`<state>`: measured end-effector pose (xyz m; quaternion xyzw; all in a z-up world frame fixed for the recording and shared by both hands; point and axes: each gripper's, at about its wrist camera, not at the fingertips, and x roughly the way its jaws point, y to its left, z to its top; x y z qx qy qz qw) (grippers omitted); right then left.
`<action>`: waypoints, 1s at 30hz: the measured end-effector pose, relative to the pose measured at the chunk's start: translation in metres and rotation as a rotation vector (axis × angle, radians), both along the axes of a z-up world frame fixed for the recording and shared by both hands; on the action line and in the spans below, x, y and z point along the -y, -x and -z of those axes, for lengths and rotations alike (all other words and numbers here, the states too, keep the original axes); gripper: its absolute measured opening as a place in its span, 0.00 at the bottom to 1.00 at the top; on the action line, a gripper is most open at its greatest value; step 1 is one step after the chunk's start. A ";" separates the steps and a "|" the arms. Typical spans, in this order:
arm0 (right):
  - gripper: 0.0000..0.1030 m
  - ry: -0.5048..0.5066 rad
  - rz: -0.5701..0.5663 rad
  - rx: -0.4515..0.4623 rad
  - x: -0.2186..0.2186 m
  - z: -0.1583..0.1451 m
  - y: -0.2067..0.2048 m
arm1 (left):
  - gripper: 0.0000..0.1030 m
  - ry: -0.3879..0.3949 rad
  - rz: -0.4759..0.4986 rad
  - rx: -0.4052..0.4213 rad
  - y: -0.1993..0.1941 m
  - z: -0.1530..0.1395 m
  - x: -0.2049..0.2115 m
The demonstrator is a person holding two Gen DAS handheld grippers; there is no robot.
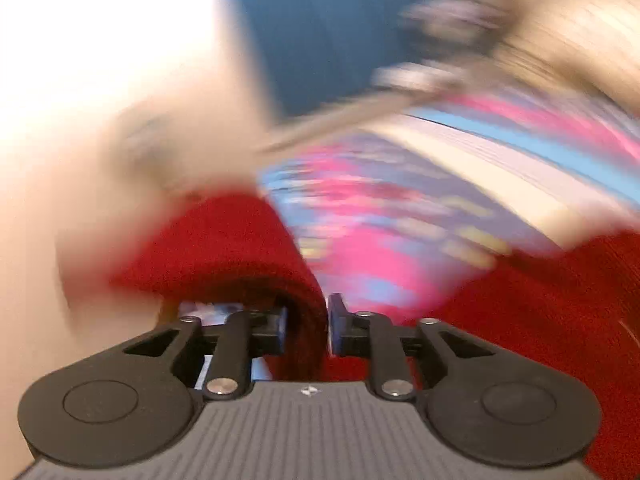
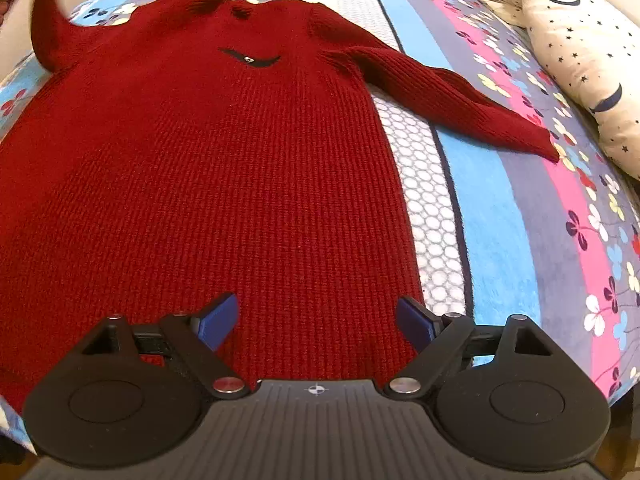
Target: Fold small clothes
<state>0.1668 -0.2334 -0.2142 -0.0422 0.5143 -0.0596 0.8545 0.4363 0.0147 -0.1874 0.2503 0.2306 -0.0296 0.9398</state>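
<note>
A dark red knit sweater (image 2: pixel 224 152) with a small black mark on the chest lies front up on a patterned bedspread (image 2: pixel 500 208). Its right sleeve (image 2: pixel 460 96) lies stretched out flat. Its left sleeve (image 2: pixel 46 28) is lifted up at the far left. My right gripper (image 2: pixel 316 320) is open, hovering over the sweater's bottom hem. In the left wrist view, which is motion-blurred, my left gripper (image 1: pixel 306 330) is shut on a fold of the red sleeve (image 1: pixel 240 248).
A cream pillow with stars (image 2: pixel 576 52) lies at the bed's right edge. The bedspread's striped and floral bands extend right of the sweater. The left wrist view shows a pale wall (image 1: pixel 100 80) and a dark blue area (image 1: pixel 320 28), blurred.
</note>
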 end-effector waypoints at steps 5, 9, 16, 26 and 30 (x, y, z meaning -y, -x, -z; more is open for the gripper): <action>0.84 -0.006 0.006 0.018 0.006 -0.003 0.003 | 1.00 -0.211 0.202 -0.074 0.061 0.078 0.045; 0.84 0.007 0.041 0.010 0.020 0.002 0.002 | 1.00 -0.060 0.119 -0.106 0.050 0.060 -0.007; 0.84 -0.027 0.080 -0.016 0.022 0.015 0.000 | 1.00 0.481 -0.112 -0.344 -0.077 0.025 -0.100; 0.84 0.018 0.065 -0.001 0.020 0.008 -0.003 | 0.18 0.652 -0.303 -0.465 -0.123 0.051 -0.113; 0.84 0.007 0.059 0.026 0.018 0.007 -0.010 | 0.18 0.682 -0.366 -0.401 -0.108 0.047 -0.144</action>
